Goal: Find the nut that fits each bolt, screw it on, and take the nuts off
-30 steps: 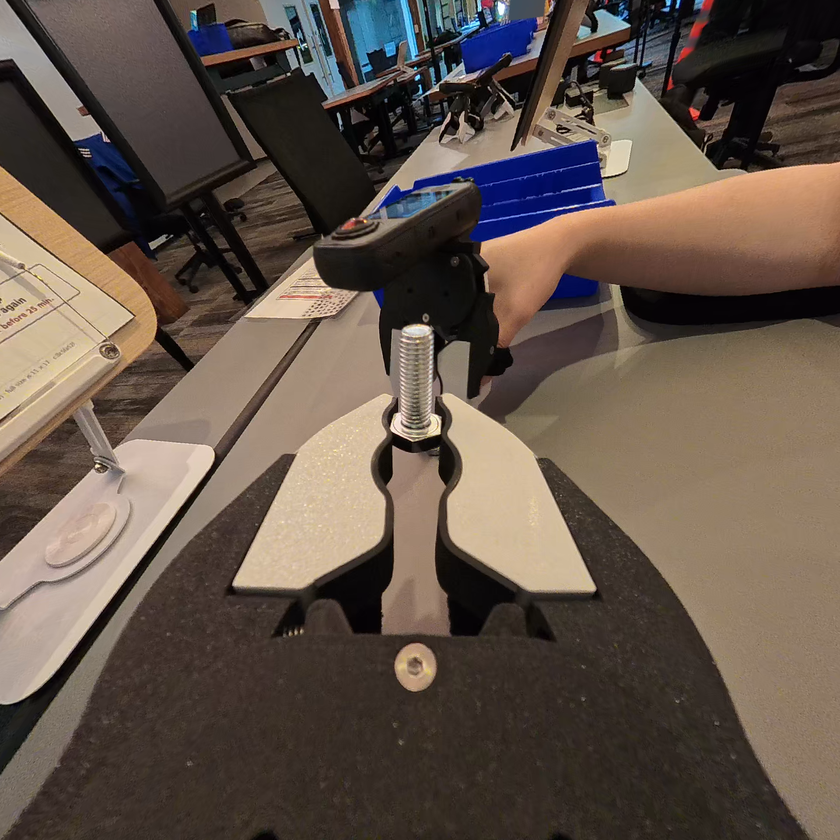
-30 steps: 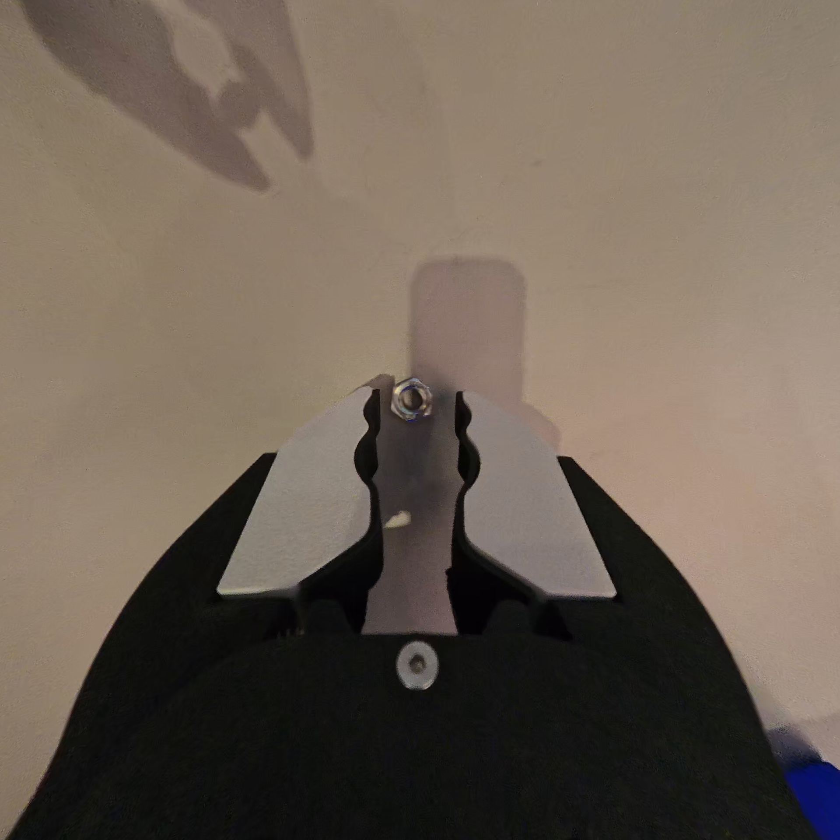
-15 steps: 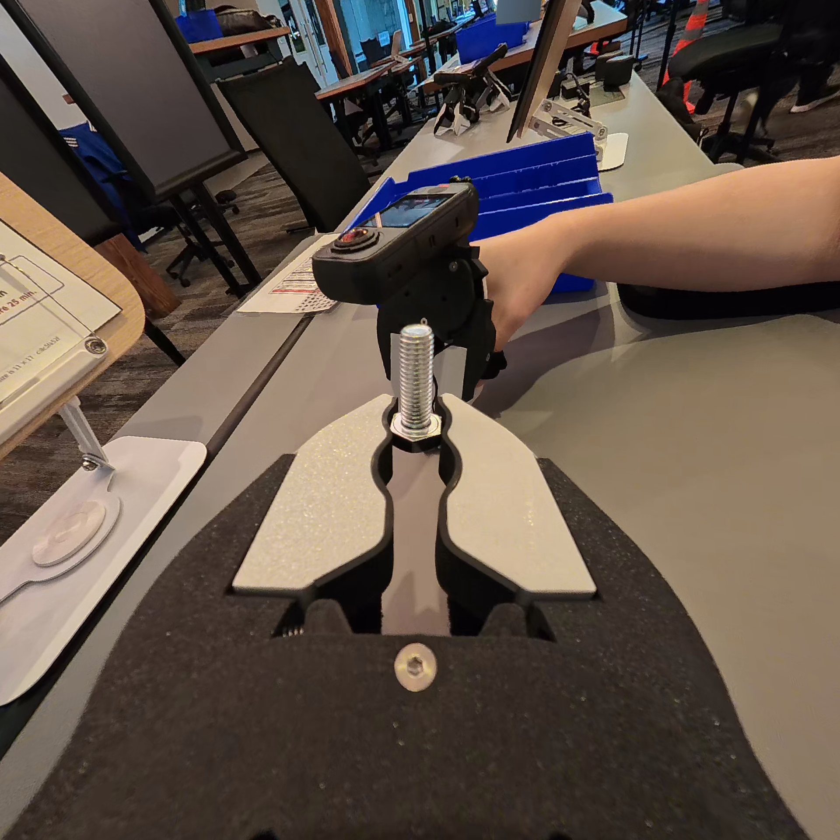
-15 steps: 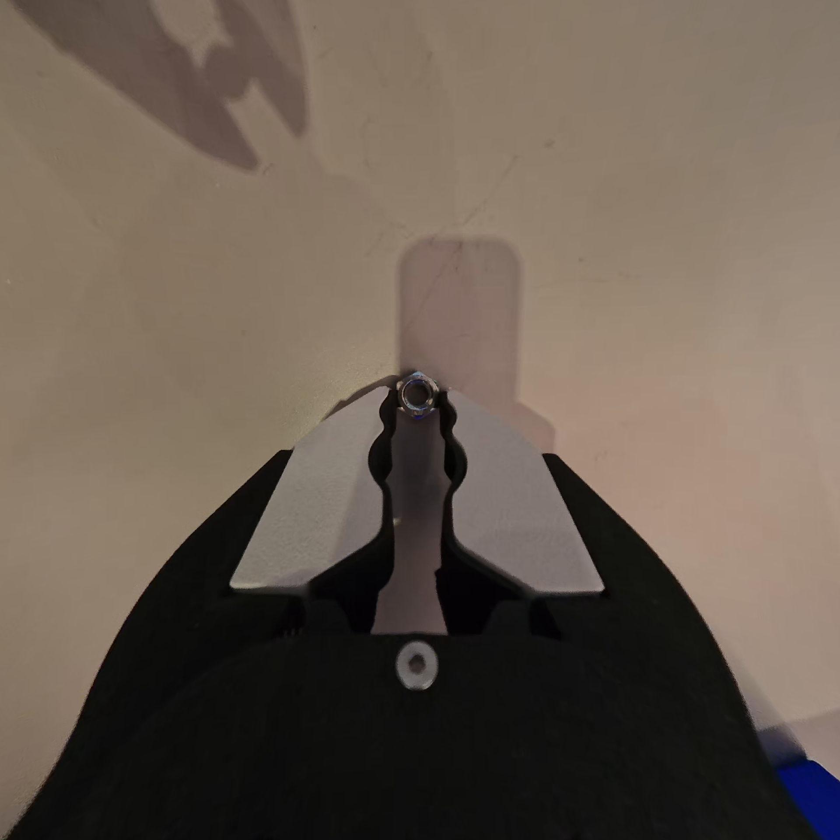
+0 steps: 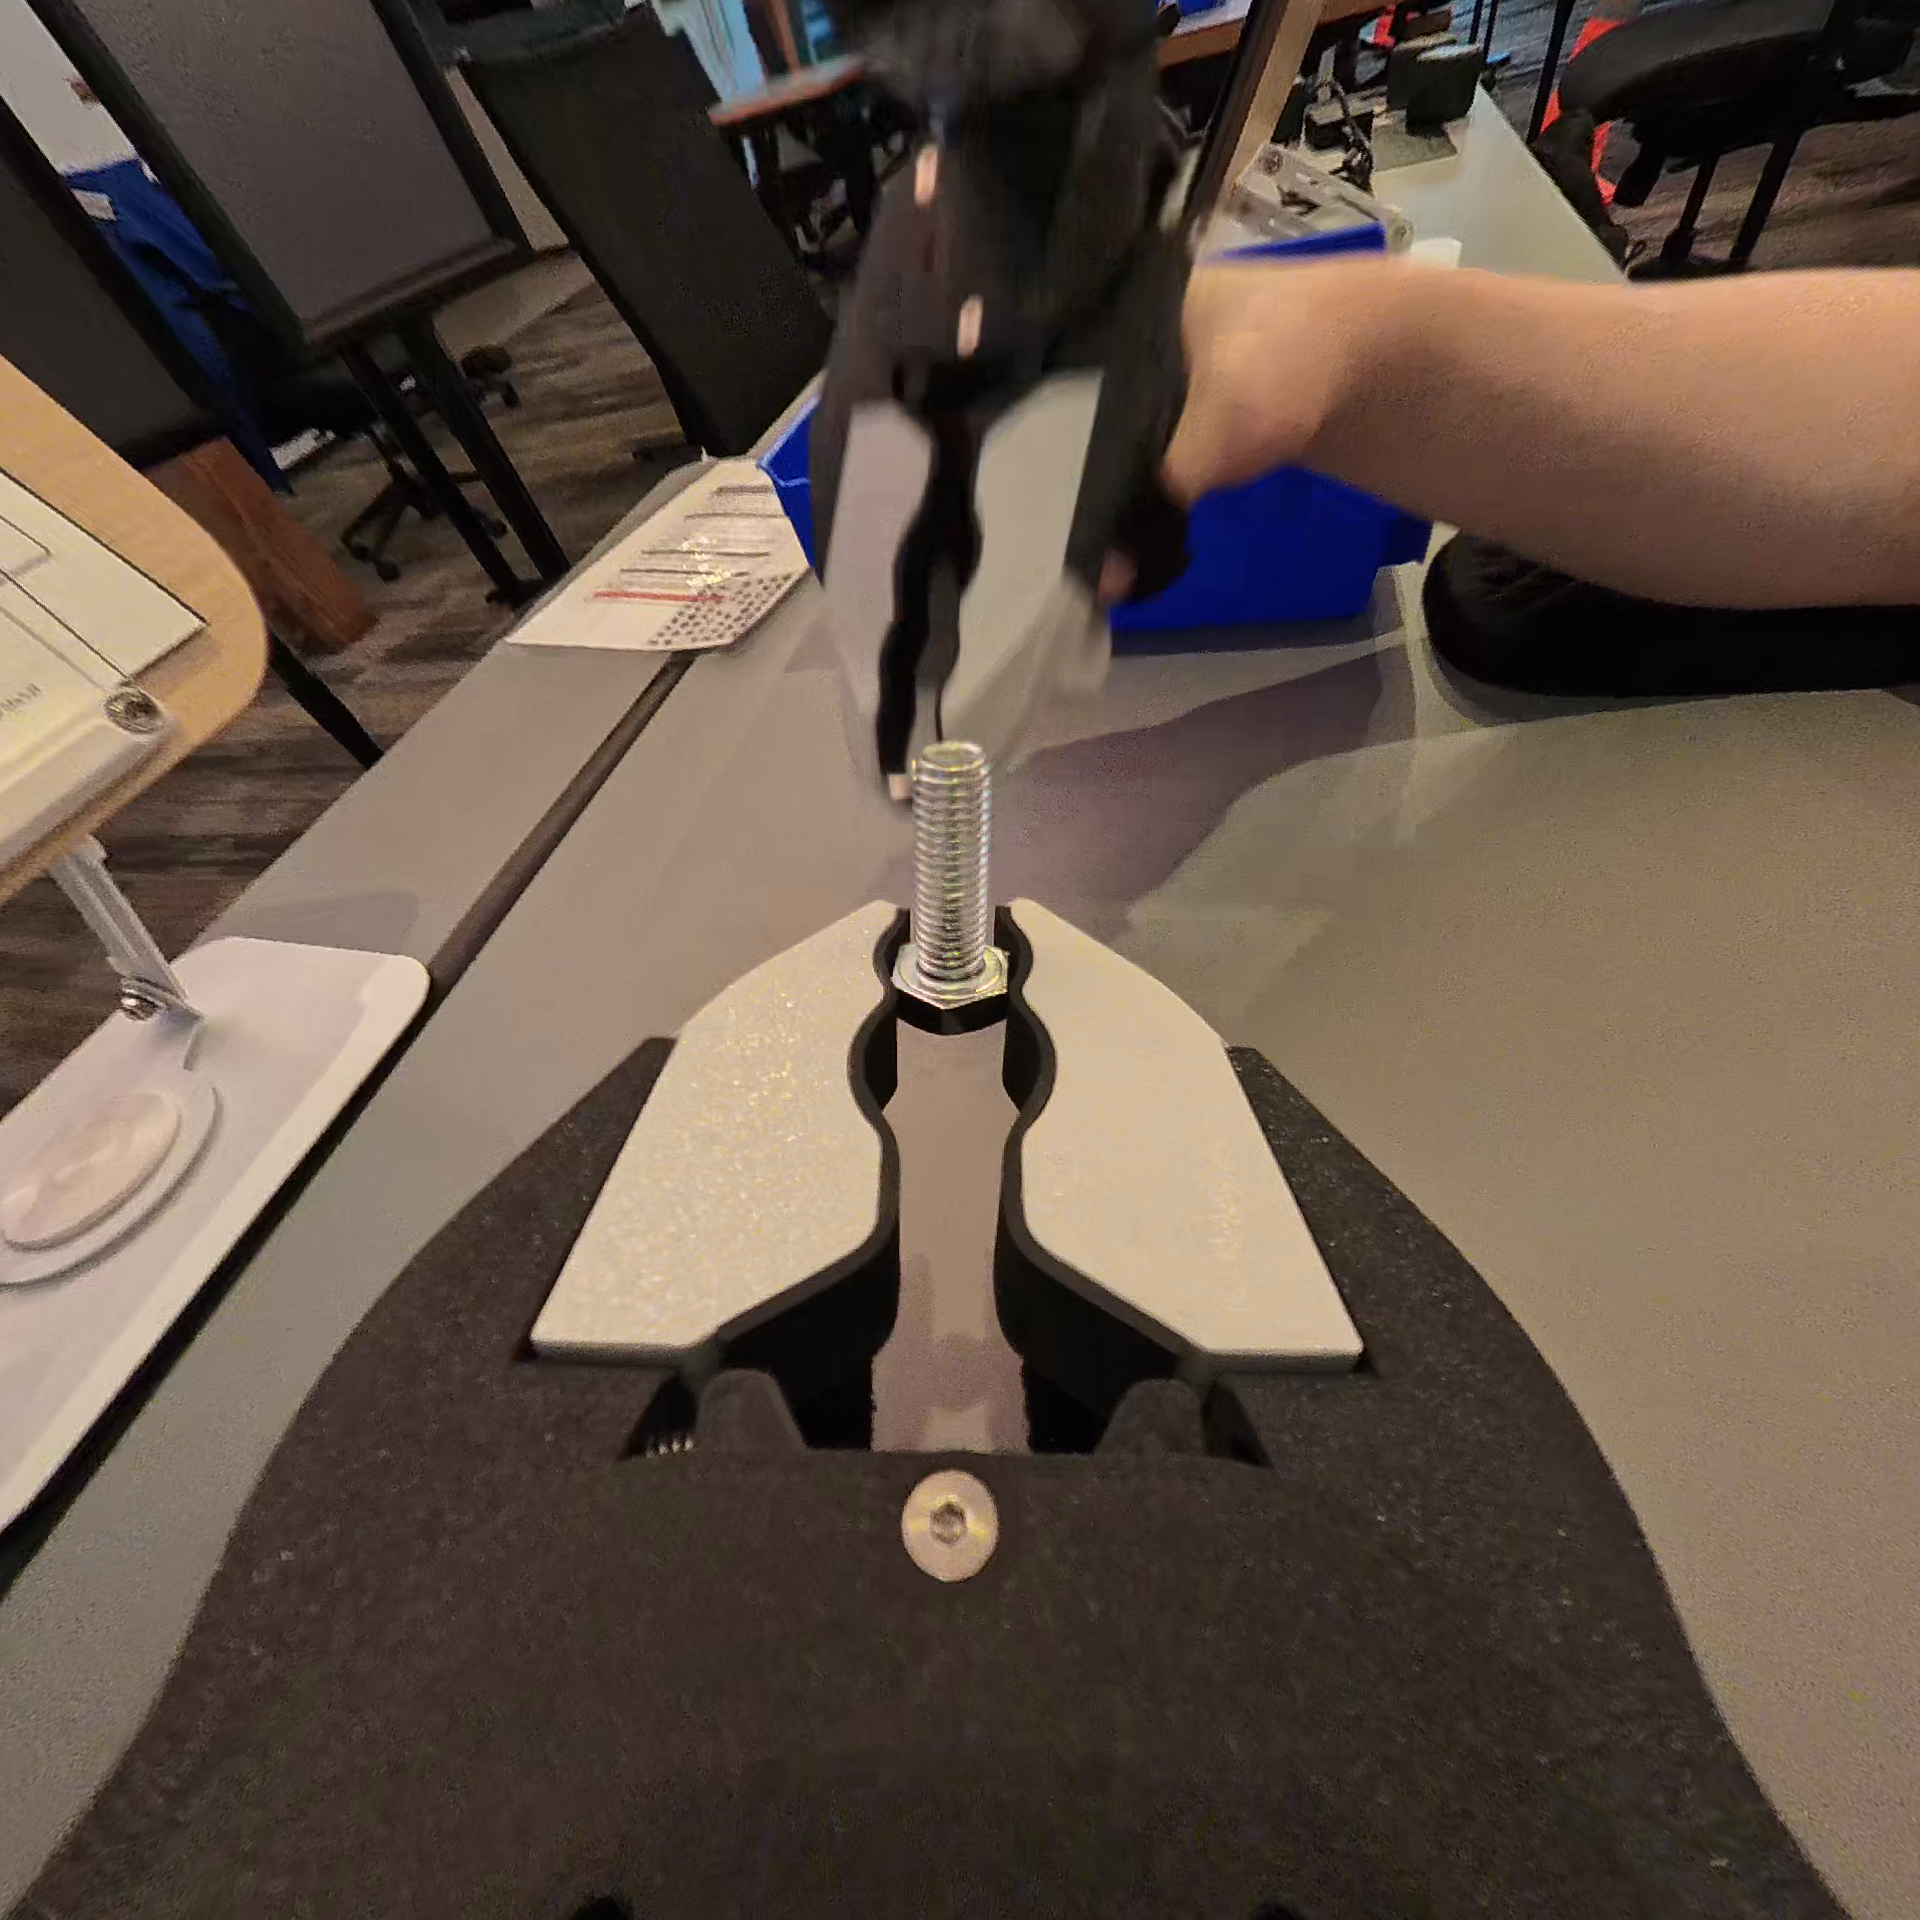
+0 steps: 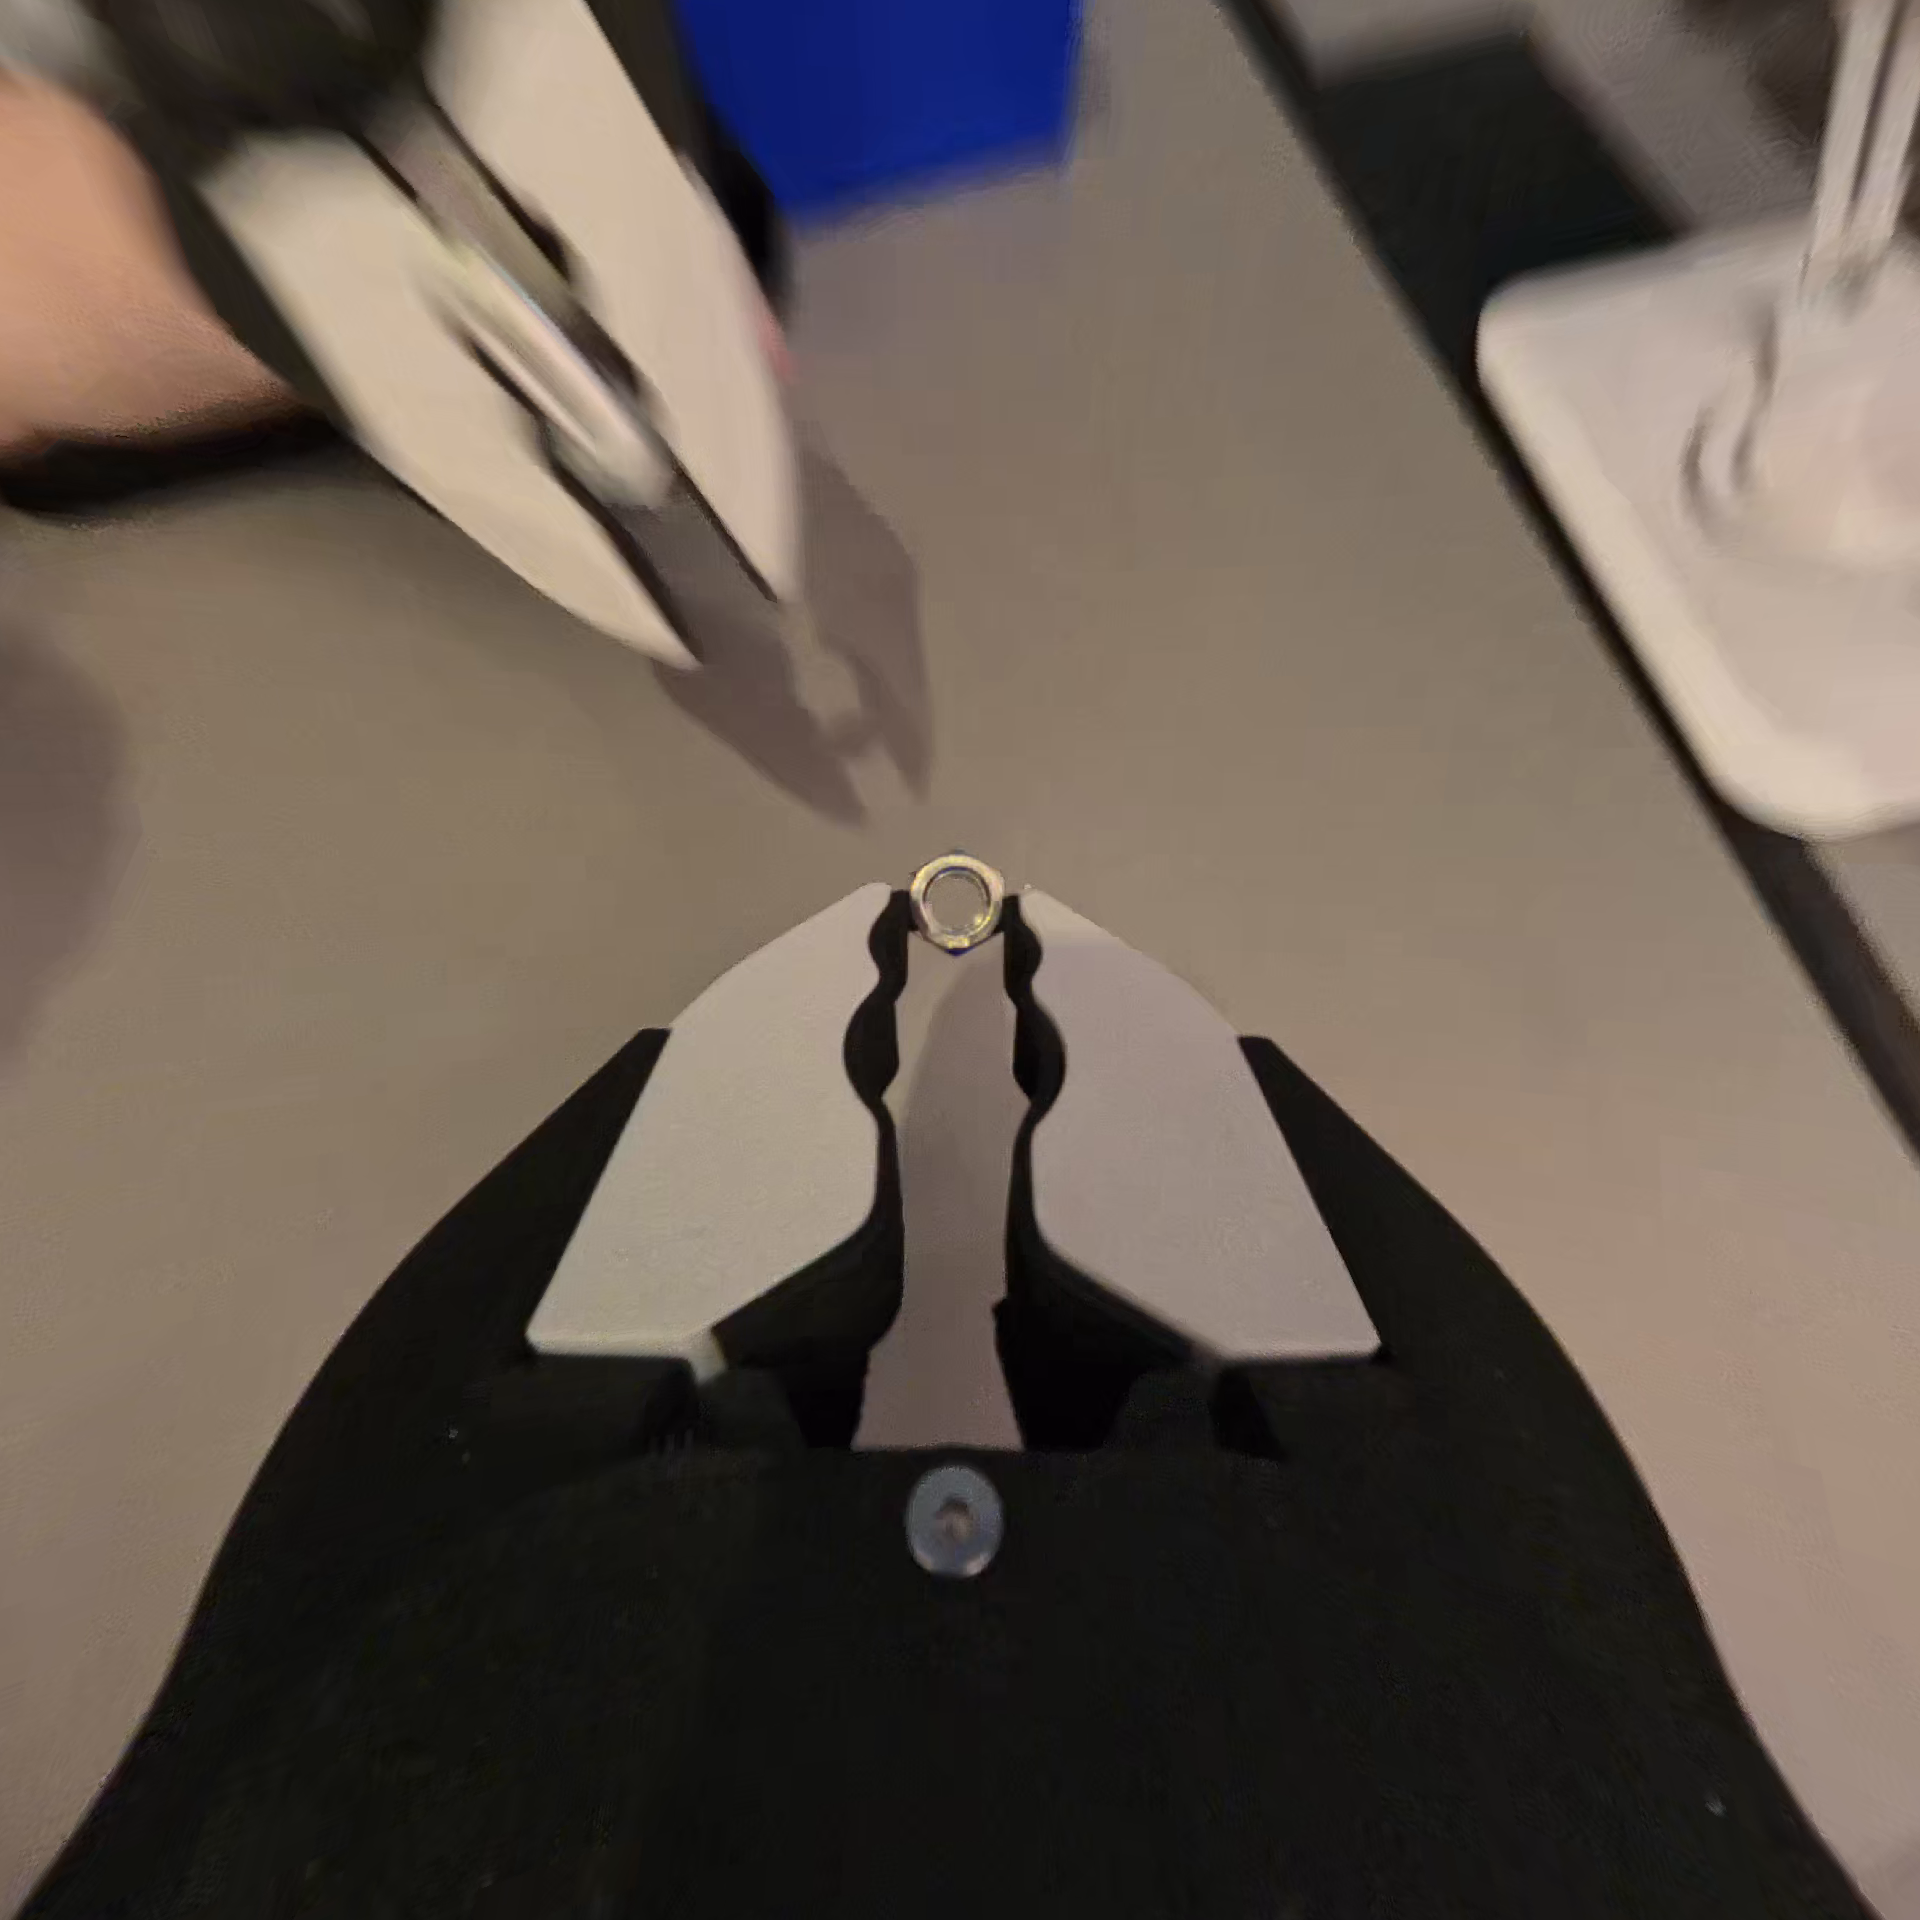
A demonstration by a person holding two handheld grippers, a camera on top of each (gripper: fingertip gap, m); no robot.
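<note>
Zinc-bright hex bolt [image 5: 948, 862] clamped by its head at the tips of the left gripper [image 5: 948, 987], threaded shank upright and bare, above the grey tabletop [image 5: 1558, 1039]. Small steel hex nut [image 6: 956, 902] pinched flat between the tips of the right gripper [image 6: 956, 914], bore facing the camera and open. Both claws narrow, each closed on its own part.

In the left wrist view, right gripper [image 5: 914, 769] blurred, tilted down from above with its tips just beside the top of the bolt; nut not made out there through the blur. In the right wrist view, left gripper [image 6: 623, 468] also blurred, up and to the left of the nut, clearly apart from it. Blue bin [image 5: 1268, 540] behind the person's hand [image 5: 1247, 384], white stand base [image 6: 1704, 540] off to one side.

Judged from this: nut picked, bolt held ready, nothing threaded yet. No nut on the shank, no turns made. Left to do: bore lined up with the shank's end, nut started and run down if the size matches, then unscrewed again. Whether this nut fits: cannot tell. Other bolts and nuts not in view, so overall progress unclear beyond this pair.
</note>
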